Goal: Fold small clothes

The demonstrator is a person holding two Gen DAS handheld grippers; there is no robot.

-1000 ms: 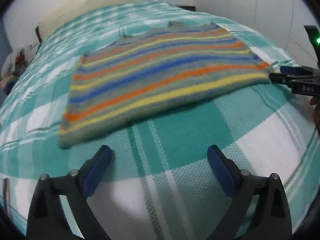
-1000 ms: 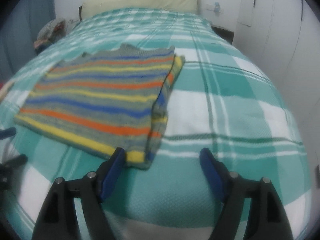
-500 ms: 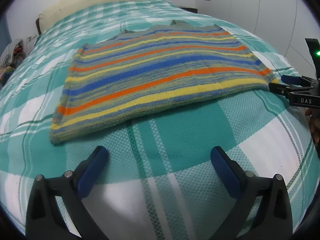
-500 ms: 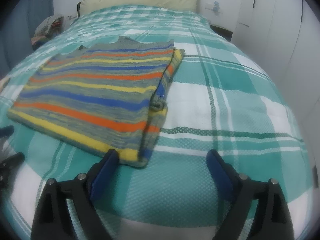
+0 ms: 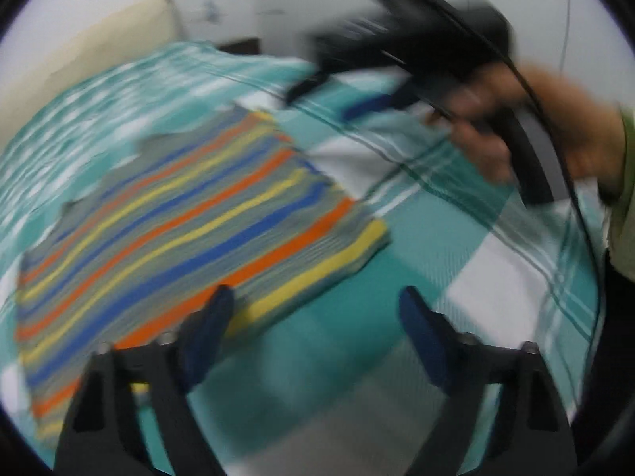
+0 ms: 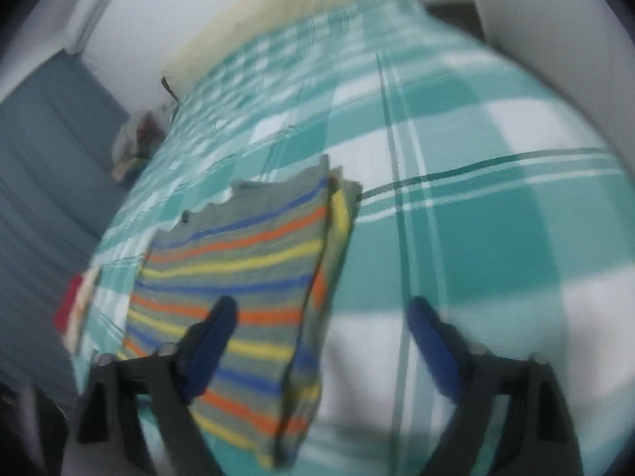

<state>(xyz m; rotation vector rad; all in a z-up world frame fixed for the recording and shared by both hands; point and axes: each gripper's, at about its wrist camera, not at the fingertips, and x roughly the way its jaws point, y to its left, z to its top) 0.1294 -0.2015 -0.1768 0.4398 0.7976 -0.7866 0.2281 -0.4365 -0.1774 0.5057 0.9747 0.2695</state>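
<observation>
A folded striped sweater, grey with orange, yellow and blue bands, lies flat on the teal plaid bedspread. My left gripper hovers over its near right corner, open, jaws closing, pressing on nothing. Its left finger overlaps the sweater's edge. A hand holds my right gripper up at the upper right. In the right wrist view the sweater runs under my right gripper. That gripper is open with jaws closing, and the sweater's folded right edge shows between its fingers, untouched. Both views are blurred.
A cream pillow lies at the head of the bed, with white walls and a wardrobe behind. A blue curtain hangs along the left side. Clutter and a red and white item sit by the bed's left edge.
Both grippers have swung sideways and rolled, so the views tilt and blur. The right gripper has risen off the bed. The sweater now sits to the left in both views. Both jaws are narrower.
</observation>
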